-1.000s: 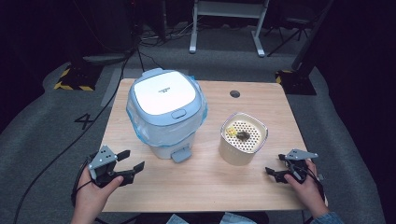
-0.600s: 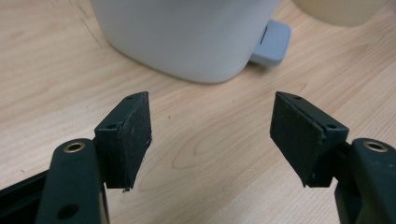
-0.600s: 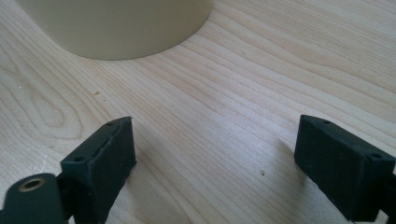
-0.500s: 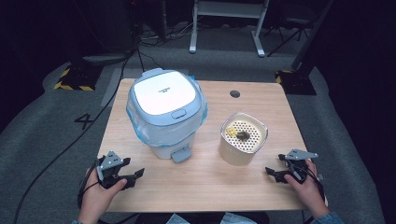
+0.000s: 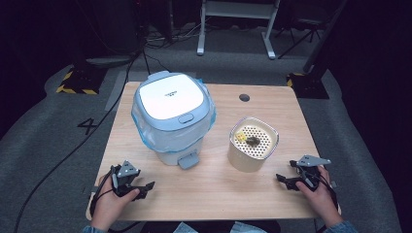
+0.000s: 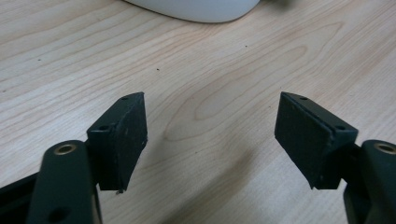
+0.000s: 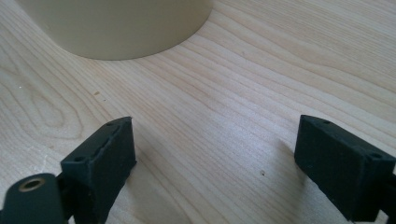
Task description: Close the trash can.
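Observation:
A white and pale-blue pedal bin (image 5: 172, 119) with a clear liner stands lid-down on the wooden table (image 5: 218, 194). To its right sits a beige container (image 5: 252, 143) with a perforated insert that holds a few small scraps. My left gripper (image 5: 144, 190) rests low at the front left corner. Its jaws have just been opening and stand wide, with bare wood between them (image 6: 210, 135). The bin's white base (image 6: 196, 9) lies ahead of it. At the front right, my right gripper (image 5: 284, 182) is open and empty (image 7: 215, 158), facing the beige container (image 7: 116, 28).
A round cable hole (image 5: 244, 97) sits near the table's far edge. Grey floor with cables and a metal stand (image 5: 238, 29) surrounds the table. Bare wood runs along the front between the two grippers.
My left hand has come down and back toward the table's front left corner. The right hand, the bin and the container have stayed put.

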